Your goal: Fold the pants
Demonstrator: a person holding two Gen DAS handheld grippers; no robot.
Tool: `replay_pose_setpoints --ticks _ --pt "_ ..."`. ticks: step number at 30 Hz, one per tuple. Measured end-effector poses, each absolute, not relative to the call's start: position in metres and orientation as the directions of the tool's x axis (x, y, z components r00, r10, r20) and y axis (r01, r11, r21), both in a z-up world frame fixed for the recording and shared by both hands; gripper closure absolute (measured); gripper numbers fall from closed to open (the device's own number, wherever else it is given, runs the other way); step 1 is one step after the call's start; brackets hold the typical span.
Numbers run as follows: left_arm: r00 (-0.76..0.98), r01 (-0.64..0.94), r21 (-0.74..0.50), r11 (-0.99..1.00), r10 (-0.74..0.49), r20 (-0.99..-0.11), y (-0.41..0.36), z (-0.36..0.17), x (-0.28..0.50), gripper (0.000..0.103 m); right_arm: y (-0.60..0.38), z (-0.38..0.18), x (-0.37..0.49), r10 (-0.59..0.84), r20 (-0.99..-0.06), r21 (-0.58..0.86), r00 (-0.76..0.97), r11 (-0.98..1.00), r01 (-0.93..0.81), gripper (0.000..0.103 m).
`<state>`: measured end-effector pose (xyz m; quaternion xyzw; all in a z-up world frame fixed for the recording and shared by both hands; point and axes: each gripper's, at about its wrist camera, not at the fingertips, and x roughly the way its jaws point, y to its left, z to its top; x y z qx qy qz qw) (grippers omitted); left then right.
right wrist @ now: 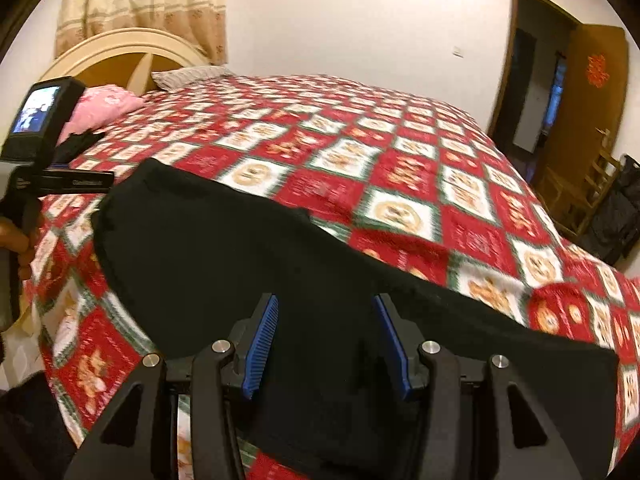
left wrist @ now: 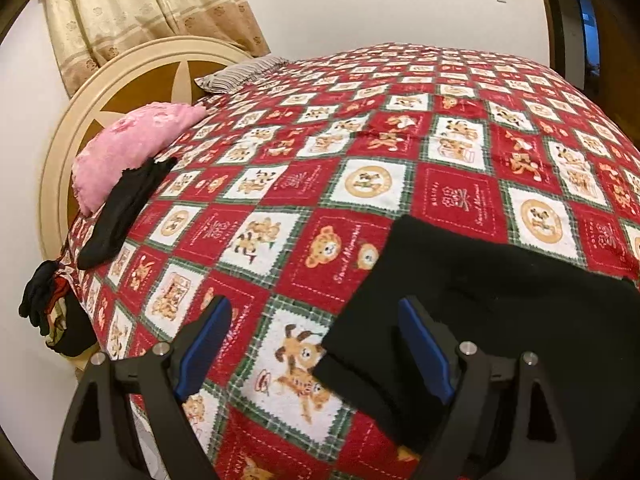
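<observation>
Pants (right wrist: 224, 264), black and laid out flat, lie on the red bear-print bedspread (left wrist: 360, 184) near the bed's near edge, stretching across it as one dark band. In the right wrist view the right tool (right wrist: 326, 340) hangs over the middle of the pants, its blue pads (right wrist: 262, 344) standing partly apart with black cloth beneath and between them; whether the pads press the fabric I cannot tell. In the left wrist view the left tool (left wrist: 316, 344) sits at the pants' left end (left wrist: 460, 280), jaws spread wide: one pad over bare bedspread, the other over the black cloth, nothing pinched. From the right wrist view, that left tool's camera body (right wrist: 40, 120) and the hand (right wrist: 16, 240) gripping its handle show just left of the pants.

Farther from the pants, toward the head of the bed, a pink pillow (left wrist: 132, 144) rests against the cream headboard (left wrist: 120, 68), with another black garment (left wrist: 124, 208) lying just beside it. A striped pillow (left wrist: 236, 74) lies beyond. A cream curtain (left wrist: 132, 12) hangs behind the headboard. Right of the bed, a wooden door (right wrist: 584, 112) stands open.
</observation>
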<state>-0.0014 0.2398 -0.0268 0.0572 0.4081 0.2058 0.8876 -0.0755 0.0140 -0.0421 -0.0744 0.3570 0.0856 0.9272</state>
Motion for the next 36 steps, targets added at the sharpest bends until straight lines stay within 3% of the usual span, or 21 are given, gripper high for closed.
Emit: replay_pose_setpoints --ticks 9,16,26,36 --pt "0.593 -0.391 0.259 0.883 0.457 -0.663 0.258 -0.015 -0.011 0.015 0.047 -0.045 -0.058 0.187 -0.682 -0.059 0.707 0.95 -0.308 0.052" --pt "0.576 -0.481 0.189 0.856 0.471 -0.668 0.291 -0.012 -0.014 0.015 0.047 -0.047 -0.052 0.181 -0.683 -0.038 0.708 0.959 -0.282 0.052" --pt "0.567 -0.37 -0.112 0.922 0.129 -0.814 0.287 -0.042 -0.011 0.015 0.04 -0.043 -0.053 0.19 -0.669 -0.007 0.719 0.965 -0.262 0.052" --pt "0.512 -0.317 0.001 0.948 0.172 -0.841 0.246 -0.061 0.003 0.015 0.035 -0.036 -0.061 0.189 -0.653 0.002 0.733 0.969 -0.248 0.052"
